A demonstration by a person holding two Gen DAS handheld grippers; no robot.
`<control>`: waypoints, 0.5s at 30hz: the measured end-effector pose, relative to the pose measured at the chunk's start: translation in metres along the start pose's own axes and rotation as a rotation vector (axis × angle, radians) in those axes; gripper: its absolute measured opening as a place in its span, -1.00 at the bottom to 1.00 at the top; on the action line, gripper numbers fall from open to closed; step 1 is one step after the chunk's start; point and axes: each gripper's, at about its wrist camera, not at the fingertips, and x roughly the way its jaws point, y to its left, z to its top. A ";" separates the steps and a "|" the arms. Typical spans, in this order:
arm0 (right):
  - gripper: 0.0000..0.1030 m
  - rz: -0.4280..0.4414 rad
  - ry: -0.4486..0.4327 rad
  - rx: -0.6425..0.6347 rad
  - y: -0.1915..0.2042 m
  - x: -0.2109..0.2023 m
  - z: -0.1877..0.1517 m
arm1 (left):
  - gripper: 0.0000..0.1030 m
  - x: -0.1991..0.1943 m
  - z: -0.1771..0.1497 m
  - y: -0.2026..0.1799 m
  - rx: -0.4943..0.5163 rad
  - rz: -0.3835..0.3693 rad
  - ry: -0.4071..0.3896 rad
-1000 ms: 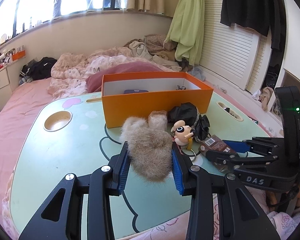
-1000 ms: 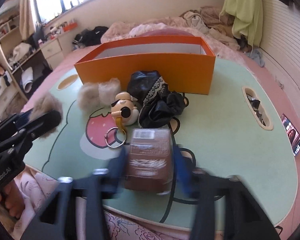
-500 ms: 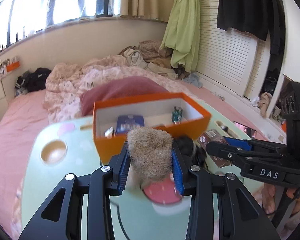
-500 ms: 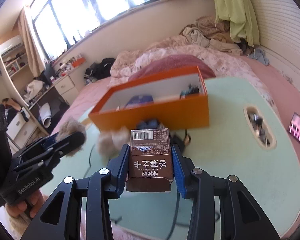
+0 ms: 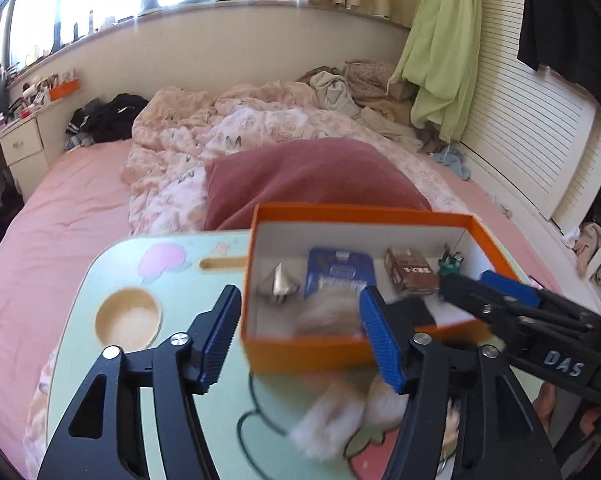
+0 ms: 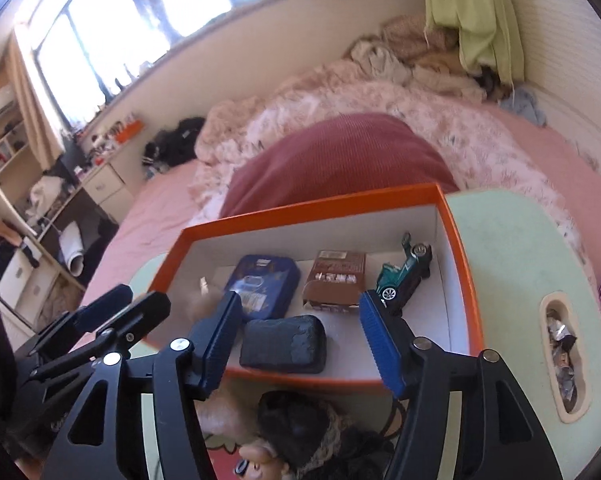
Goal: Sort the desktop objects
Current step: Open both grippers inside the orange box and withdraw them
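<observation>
An orange box [image 5: 476, 226] [image 6: 460, 248] stands on the green lap table [image 5: 168, 396]. In it lie a tan fur puff [image 5: 328, 312], a brown carton [image 5: 410, 276] [image 6: 336, 278], a blue tin [image 5: 338, 272] [image 6: 262, 286], a green toy car [image 6: 404, 274], a silver wrapper [image 5: 278, 286] and a dark block [image 6: 282, 344]. My left gripper [image 5: 300, 340] is open and empty over the box's near wall, the puff just beyond it. My right gripper [image 6: 300, 338] is open and empty above the box; it shows in the left wrist view [image 5: 484, 284] beside the carton.
On the table in front of the box lie more pale fur puffs [image 5: 332, 420], a black pouch [image 6: 304, 428] and a small doll [image 6: 260, 460]. The table has a round cup recess [image 5: 126, 320] at left and a slot [image 6: 562, 360] at right. Bedding and a red pillow [image 5: 312, 176] lie behind.
Both grippers moved forward over the box and opened. The fur puff left my left gripper and the brown carton left my right gripper; both now lie in the box.
</observation>
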 end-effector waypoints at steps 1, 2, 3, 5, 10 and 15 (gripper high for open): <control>0.44 0.004 -0.011 -0.010 0.003 -0.007 -0.005 | 0.33 -0.005 -0.006 0.003 -0.009 0.003 -0.001; 0.45 0.014 -0.022 -0.015 0.005 -0.015 -0.009 | 0.33 -0.012 -0.013 0.004 -0.019 -0.002 -0.001; 0.45 0.025 -0.034 -0.020 0.007 -0.024 -0.014 | 0.34 -0.021 -0.024 0.006 -0.023 -0.017 0.002; 0.54 0.037 -0.034 -0.032 0.010 -0.040 -0.027 | 0.41 -0.031 -0.041 0.006 -0.007 -0.030 0.031; 0.55 -0.039 0.058 -0.119 0.012 -0.057 -0.069 | 0.51 -0.034 -0.093 -0.009 0.110 0.010 0.136; 0.54 -0.132 0.193 -0.142 -0.001 -0.043 -0.109 | 0.63 -0.028 -0.111 -0.006 0.085 0.016 0.159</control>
